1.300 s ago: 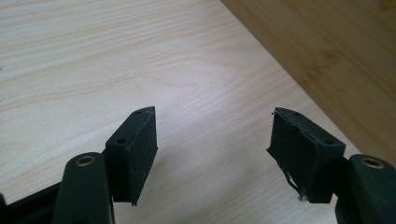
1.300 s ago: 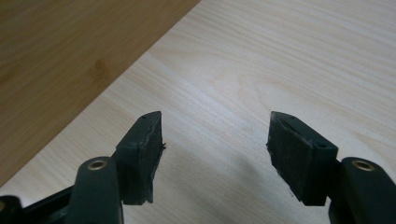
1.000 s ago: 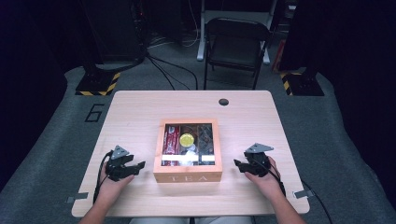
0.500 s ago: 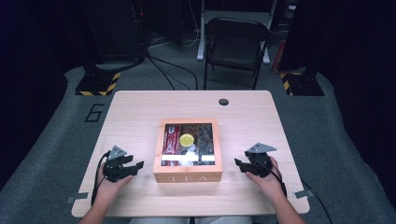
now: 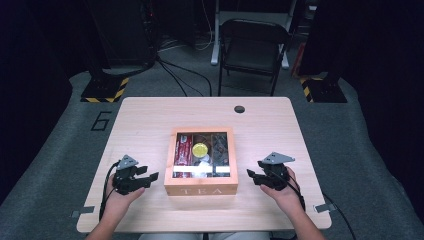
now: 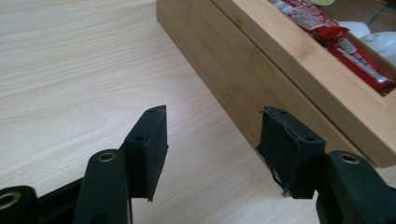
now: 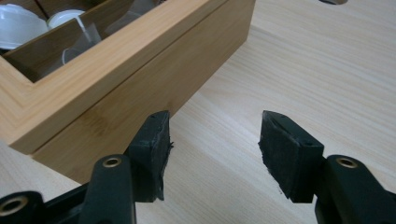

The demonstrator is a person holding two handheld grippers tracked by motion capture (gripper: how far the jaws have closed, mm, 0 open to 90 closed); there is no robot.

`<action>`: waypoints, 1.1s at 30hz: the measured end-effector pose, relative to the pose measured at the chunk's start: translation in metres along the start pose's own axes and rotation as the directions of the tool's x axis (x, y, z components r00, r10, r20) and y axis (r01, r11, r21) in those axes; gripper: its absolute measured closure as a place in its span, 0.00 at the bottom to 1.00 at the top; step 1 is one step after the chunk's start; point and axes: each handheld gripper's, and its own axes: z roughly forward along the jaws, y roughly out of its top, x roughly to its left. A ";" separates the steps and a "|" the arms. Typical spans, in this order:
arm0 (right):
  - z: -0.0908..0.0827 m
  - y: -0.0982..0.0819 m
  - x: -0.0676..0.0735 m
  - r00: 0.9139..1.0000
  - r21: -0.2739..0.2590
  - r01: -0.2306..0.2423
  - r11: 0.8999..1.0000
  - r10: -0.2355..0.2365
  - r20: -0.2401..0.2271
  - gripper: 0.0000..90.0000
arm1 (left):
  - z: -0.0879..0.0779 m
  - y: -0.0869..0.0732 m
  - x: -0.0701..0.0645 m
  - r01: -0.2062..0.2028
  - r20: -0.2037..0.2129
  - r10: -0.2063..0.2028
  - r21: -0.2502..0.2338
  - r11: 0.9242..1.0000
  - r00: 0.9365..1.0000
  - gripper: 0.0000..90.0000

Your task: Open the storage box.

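A wooden tea box (image 5: 201, 190) with a glass-windowed lid stands at the table's middle, lettered TEA on its front. Through the lid I see red packets (image 5: 183, 150), a yellow round item (image 5: 200, 149) and white pieces (image 5: 202, 164). My left gripper (image 5: 152, 177) hovers just left of the box, pointing at its side wall (image 6: 243, 70). Its jaws (image 6: 212, 135) have just been closing a little and stand open with nothing between them. My right gripper (image 5: 250, 175) mirrors it at the box's right side (image 7: 140, 88), open (image 7: 215, 140) and empty.
The light wood table (image 5: 150, 120) has a round cable hole (image 5: 239, 109) near its far edge. A black folding chair (image 5: 252, 47) stands on the floor beyond it. A cable trails from each gripper toward the near edge.
Both hands have lifted slightly off the table beside the box. The left jaws have narrowed a little. The box has not moved.
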 end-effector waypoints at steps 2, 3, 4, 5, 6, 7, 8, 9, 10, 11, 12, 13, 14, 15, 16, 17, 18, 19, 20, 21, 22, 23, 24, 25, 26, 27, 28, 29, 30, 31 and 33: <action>-0.001 0.002 0.003 1.000 0.003 0.008 1.000 -0.008 -0.002 0.47 | -0.002 0.002 -0.003 -0.007 0.007 0.007 0.000 1.000 1.000 0.46; -0.003 0.005 0.006 1.000 0.000 0.020 1.000 -0.020 -0.003 0.48 | -0.004 0.004 -0.005 -0.009 0.014 0.009 0.001 1.000 1.000 0.47; -0.003 0.005 0.006 1.000 0.000 0.020 1.000 -0.020 -0.003 0.48 | -0.004 0.004 -0.005 -0.009 0.014 0.009 0.001 1.000 1.000 0.47; -0.005 0.008 0.009 0.999 -0.004 0.035 0.999 -0.035 -0.005 0.48 | -0.005 0.006 -0.006 -0.017 0.016 0.017 0.005 1.000 1.000 0.48; -0.005 0.008 0.009 0.999 -0.004 0.035 0.999 -0.035 -0.005 0.48 | -0.005 0.006 -0.006 -0.017 0.016 0.017 0.005 1.000 1.000 0.48; -0.007 0.010 0.011 0.999 -0.002 0.027 1.000 -0.027 -0.016 0.48 | -0.006 0.006 -0.006 -0.012 0.015 0.012 0.004 1.000 1.000 0.48; -0.007 0.010 0.011 0.999 -0.002 0.027 1.000 -0.027 -0.016 0.48 | -0.006 0.007 -0.006 -0.014 0.020 0.014 0.008 1.000 1.000 0.48; -0.008 0.012 0.013 0.999 -0.009 0.020 1.000 -0.020 -0.032 0.48 | -0.008 0.008 -0.007 -0.015 0.024 0.015 0.010 1.000 1.000 0.48; -0.008 0.012 0.013 0.999 -0.009 0.020 1.000 -0.020 -0.032 0.48 | -0.008 0.008 -0.007 -0.015 0.024 0.015 0.010 1.000 1.000 0.48; -0.010 0.013 0.014 0.999 -0.011 0.016 1.000 -0.016 -0.046 0.48 | -0.009 0.009 -0.008 -0.016 0.025 0.016 0.006 1.000 1.000 0.49; -0.010 0.013 0.014 0.999 -0.011 0.016 1.000 -0.016 -0.046 0.48 | -0.009 0.009 -0.008 -0.016 0.025 0.016 0.006 1.000 1.000 0.49; -0.011 0.015 0.015 0.998 -0.012 0.004 1.000 -0.005 -0.057 0.48 | -0.011 0.010 -0.011 -0.022 0.025 0.022 0.006 1.000 0.999 0.49; -0.011 0.015 0.015 0.998 -0.012 0.004 1.000 -0.005 -0.057 0.48 | -0.011 0.010 -0.011 -0.022 0.025 0.022 0.006 1.000 0.999 0.49; -0.013 0.017 0.016 0.998 -0.014 0.005 1.000 -0.006 -0.063 0.48 | -0.014 0.012 -0.013 -0.020 0.032 0.020 0.003 1.000 0.999 0.49; -0.013 0.017 0.016 0.998 -0.014 0.005 1.000 -0.006 -0.063 0.48 | -0.014 0.012 -0.013 -0.020 0.032 0.020 0.003 1.000 0.999 0.49; -0.014 0.018 0.017 0.998 -0.010 0.009 1.000 -0.009 -0.064 0.47 | -0.014 0.013 -0.015 -0.022 0.032 0.022 0.001 1.000 0.999 0.49; -0.016 0.019 0.018 0.998 -0.013 0.009 1.000 -0.010 -0.065 0.47 | -0.015 0.014 -0.016 -0.029 0.030 0.029 0.001 1.000 0.999 0.49; -0.018 0.021 0.020 0.997 -0.025 0.012 1.000 -0.014 -0.070 0.47 | -0.016 0.017 -0.020 -0.044 0.030 0.044 -0.003 0.999 0.999 0.49; -0.018 0.021 0.020 0.997 -0.025 0.012 1.000 -0.014 -0.070 0.47 | -0.016 0.017 -0.020 -0.044 0.030 0.044 -0.003 0.999 0.999 0.49; -0.021 0.023 0.023 0.996 -0.035 0.010 0.999 -0.013 -0.083 0.47 | -0.018 0.019 -0.022 -0.048 0.033 0.048 -0.001 0.999 0.998 0.49; -0.021 0.023 0.023 0.996 -0.035 0.010 0.999 -0.013 -0.083 0.47 | -0.018 0.019 -0.022 -0.048 0.033 0.048 -0.001 0.999 0.998 0.49; -0.024 0.026 0.028 0.995 -0.041 0.016 0.999 -0.020 -0.093 0.47 | -0.019 0.020 -0.024 -0.055 0.037 0.055 0.000 0.998 0.998 0.49; -0.024 0.026 0.028 0.995 -0.041 0.016 0.999 -0.020 -0.093 0.47 | -0.019 0.021 -0.026 -0.056 0.039 0.056 -0.004 0.998 0.998 0.49; -0.025 0.027 0.031 0.995 -0.046 0.020 0.999 -0.025 -0.102 0.47 | -0.020 0.022 -0.029 -0.068 0.046 0.068 -0.003 0.998 0.997 0.49; -0.026 0.028 0.032 0.995 -0.046 0.021 0.999 -0.025 -0.101 0.48 | -0.020 0.023 -0.030 -0.068 0.052 0.068 -0.004 0.998 0.996 0.49; -0.026 0.028 0.034 0.993 -0.051 0.022 0.998 -0.028 -0.114 0.47 | -0.020 0.023 -0.032 -0.070 0.058 0.070 -0.009 0.998 0.996 0.50; -0.026 0.028 0.034 0.993 -0.051 0.022 0.998 -0.028 -0.114 0.47 | -0.020 0.023 -0.032 -0.070 0.058 0.070 -0.009 0.998 0.996 0.50; -0.027 0.029 0.037 0.991 -0.057 0.022 0.998 -0.029 -0.129 0.47 | -0.021 0.022 -0.035 -0.070 0.070 0.070 -0.010 0.998 0.995 0.50; -0.027 0.028 0.039 0.991 -0.061 0.016 0.998 -0.024 -0.134 0.47 | -0.021 0.022 -0.035 -0.070 0.070 0.070 -0.010 0.998 0.995 0.50; -0.027 0.028 0.041 0.990 -0.058 0.020 0.998 -0.028 -0.140 0.47 | -0.021 0.021 -0.038 -0.069 0.082 0.069 -0.013 0.998 0.994 0.50; -0.026 0.027 0.043 0.988 -0.055 0.028 0.998 -0.036 -0.150 0.46 | -0.021 0.019 -0.040 -0.083 0.086 0.084 -0.017 0.996 0.993 0.49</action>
